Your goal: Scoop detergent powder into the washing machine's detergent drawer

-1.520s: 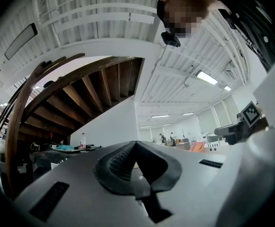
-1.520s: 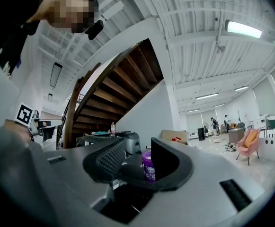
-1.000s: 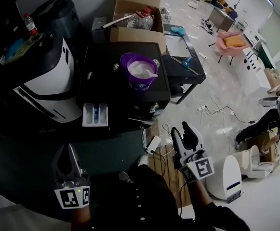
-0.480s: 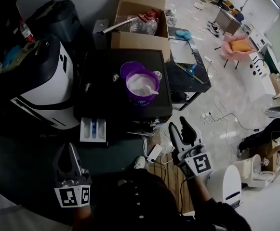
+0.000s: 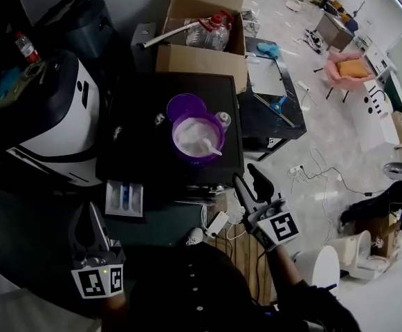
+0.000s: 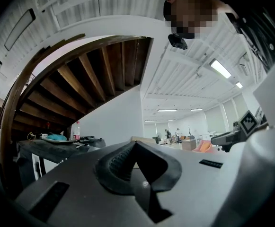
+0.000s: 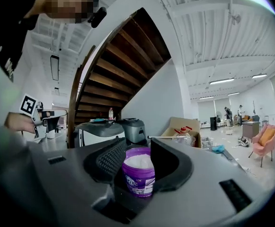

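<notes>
Open air between the right gripper (image 5: 245,176) and the purple detergent tub (image 5: 197,138) on the dark washer top (image 5: 135,154), pulled-out detergent drawer (image 5: 124,199) reachable from above (front left corner), cardboard box (image 5: 204,43) walling the back, white machine (image 5: 55,126) crowding the left.

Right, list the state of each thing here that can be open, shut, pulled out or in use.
Tub: open, holds powder.
Lid: off, lying by the tub.
Scoop: resting in the powder.
Drawer: pulled out.
Box: flaps open.
Left hand-held gripper: shut, empty.
Right hand-held gripper: open, empty.
</notes>
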### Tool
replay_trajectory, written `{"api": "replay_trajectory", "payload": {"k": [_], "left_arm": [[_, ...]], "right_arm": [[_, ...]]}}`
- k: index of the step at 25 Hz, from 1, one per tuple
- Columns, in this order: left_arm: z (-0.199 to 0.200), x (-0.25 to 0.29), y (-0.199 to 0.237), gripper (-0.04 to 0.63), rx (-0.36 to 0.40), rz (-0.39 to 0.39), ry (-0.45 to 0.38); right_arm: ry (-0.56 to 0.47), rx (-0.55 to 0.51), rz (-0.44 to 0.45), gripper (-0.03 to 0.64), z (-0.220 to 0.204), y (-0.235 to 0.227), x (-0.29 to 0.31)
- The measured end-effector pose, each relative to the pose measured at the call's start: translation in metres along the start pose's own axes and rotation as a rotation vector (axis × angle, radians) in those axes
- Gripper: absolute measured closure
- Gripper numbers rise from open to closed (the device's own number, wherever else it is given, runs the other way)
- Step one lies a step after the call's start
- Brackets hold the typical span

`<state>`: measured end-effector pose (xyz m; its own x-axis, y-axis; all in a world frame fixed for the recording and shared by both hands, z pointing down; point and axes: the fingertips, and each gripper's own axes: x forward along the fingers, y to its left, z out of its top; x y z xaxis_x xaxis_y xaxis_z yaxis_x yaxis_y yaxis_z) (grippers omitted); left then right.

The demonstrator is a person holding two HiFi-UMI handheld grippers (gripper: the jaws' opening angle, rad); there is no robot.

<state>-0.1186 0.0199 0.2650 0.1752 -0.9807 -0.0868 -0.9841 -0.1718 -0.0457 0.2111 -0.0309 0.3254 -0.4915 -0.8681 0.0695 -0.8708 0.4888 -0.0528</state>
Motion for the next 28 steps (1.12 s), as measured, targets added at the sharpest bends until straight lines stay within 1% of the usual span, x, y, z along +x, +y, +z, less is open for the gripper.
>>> {"api": "replay_trajectory", "payload": {"k": [3,7,10,12,15,19,23,24,25,28], "left_arm": [[-0.008,0.001,0.002,0.589,0.002,0.019,0.024],[-0.018,0.009,0.007,0.589,0.016,-0.005,0.054],[-0.025,0.022,0.016,0.589,0.018,-0.029,0.061],[-0.032,0.03,0.022,0.589,0.016,-0.052,0.077],[-0.041,0.04,0.029,0.589,0.014,-0.077,0.101],[-0.055,0.05,0.035,0.589,-0.006,-0.079,0.13],[-0.067,0.055,0.038,0.589,-0.021,-0.089,0.161],[-0.07,0.056,0.039,0.589,-0.025,-0.09,0.168],[-0.072,0.057,0.039,0.589,-0.03,-0.089,0.173],[-0.077,0.06,0.039,0.589,-0.034,-0.084,0.184]], "right_arm": [[0.098,-0.01,0.041,0.456,-0.019,-0.007,0.019],[0.223,-0.02,0.068,0.457,-0.042,-0.017,0.045],[0.333,-0.032,0.122,0.456,-0.062,-0.018,0.067],[0.384,-0.028,0.139,0.456,-0.071,-0.018,0.078],[0.437,-0.022,0.151,0.457,-0.077,-0.018,0.087],[0.502,-0.052,0.158,0.46,-0.086,-0.021,0.093],[0.533,-0.036,0.176,0.514,-0.091,-0.018,0.094],[0.545,-0.04,0.182,0.559,-0.093,-0.018,0.094],[0.555,-0.044,0.191,0.573,-0.095,-0.016,0.094],[0.578,-0.045,0.222,0.583,-0.097,-0.013,0.094]]}}
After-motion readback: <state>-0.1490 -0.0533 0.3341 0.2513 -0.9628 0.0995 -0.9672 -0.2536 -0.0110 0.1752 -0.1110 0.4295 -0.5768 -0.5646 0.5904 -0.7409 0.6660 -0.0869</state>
